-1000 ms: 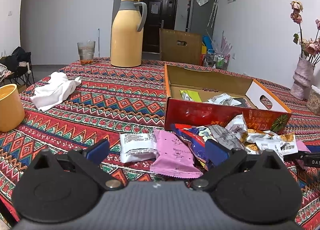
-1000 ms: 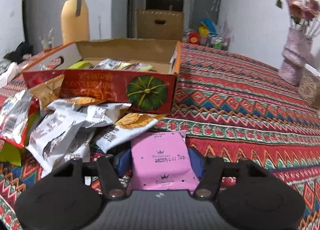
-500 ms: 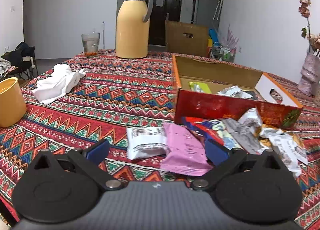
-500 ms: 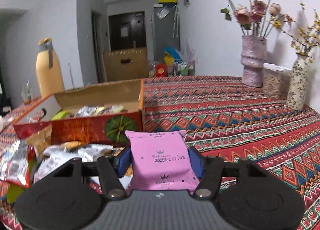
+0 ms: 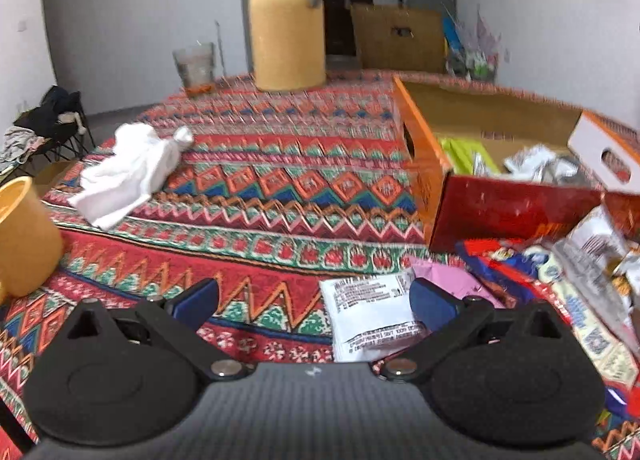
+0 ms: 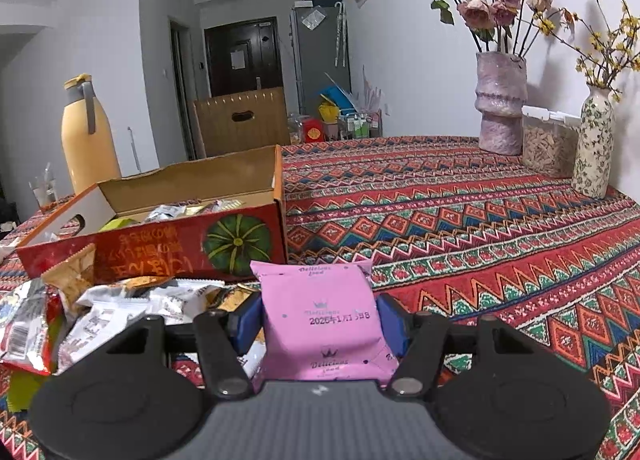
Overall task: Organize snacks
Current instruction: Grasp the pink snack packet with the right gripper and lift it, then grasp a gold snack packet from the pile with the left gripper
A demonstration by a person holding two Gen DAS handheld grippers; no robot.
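1. We see even, soft indoor light and faint shadows.
2. Motion blur smears the left wrist view around the snack box (image 5: 500, 163).
3. Fisheye bending darkens the corners.

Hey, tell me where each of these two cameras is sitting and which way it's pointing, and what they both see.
Left wrist: on the left gripper, angled down over the tablecloth toward a white packet; jaws open, empty; box at right.
Right wrist: on the right gripper, looking across the table at the vases; its jaws grip a pink packet.
Shared: the box, the yellow flask, the loose snack pile. No hand or sleeve shows in either view.
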